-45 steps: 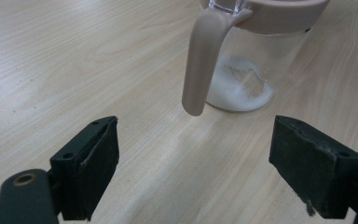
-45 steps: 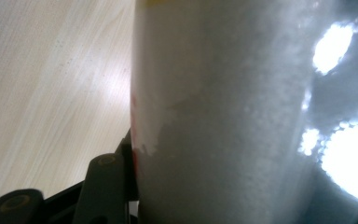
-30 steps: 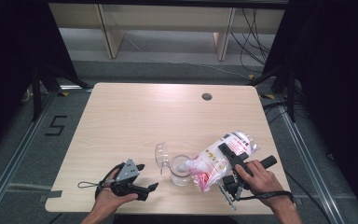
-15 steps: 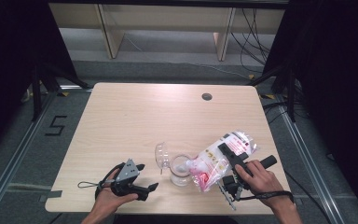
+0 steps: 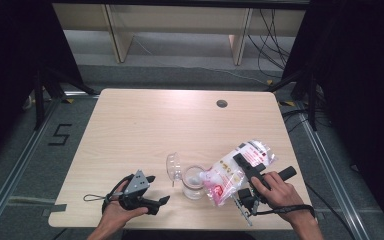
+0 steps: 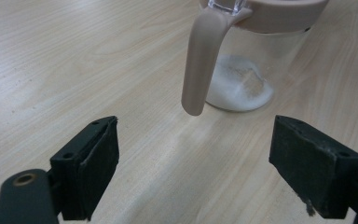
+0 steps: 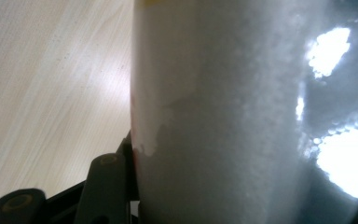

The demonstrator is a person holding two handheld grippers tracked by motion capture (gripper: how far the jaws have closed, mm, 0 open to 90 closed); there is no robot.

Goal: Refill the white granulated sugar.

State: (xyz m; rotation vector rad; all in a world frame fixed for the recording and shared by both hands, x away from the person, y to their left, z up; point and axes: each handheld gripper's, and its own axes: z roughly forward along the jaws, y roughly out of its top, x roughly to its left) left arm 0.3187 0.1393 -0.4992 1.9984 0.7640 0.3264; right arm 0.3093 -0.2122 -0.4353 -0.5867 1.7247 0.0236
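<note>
The right gripper [image 5: 247, 172] clamps a plastic bag of white granules [image 5: 230, 172], tilted with its lower end over the mouth of the clear jar [image 5: 193, 182] near the table's [image 5: 145, 125] front edge. The jar's hinged lid [image 5: 173, 166] stands open on its left side; a small mound of granules [image 6: 240, 84] lies in its base. The left gripper [image 5: 147, 197], left of the jar, rests with jaws wide apart, holding nothing. Risk: the jar is unsupported, so bag pressure on its rim could tip or shift it. A steeper tilt may send granules past the narrow mouth onto the table.
</note>
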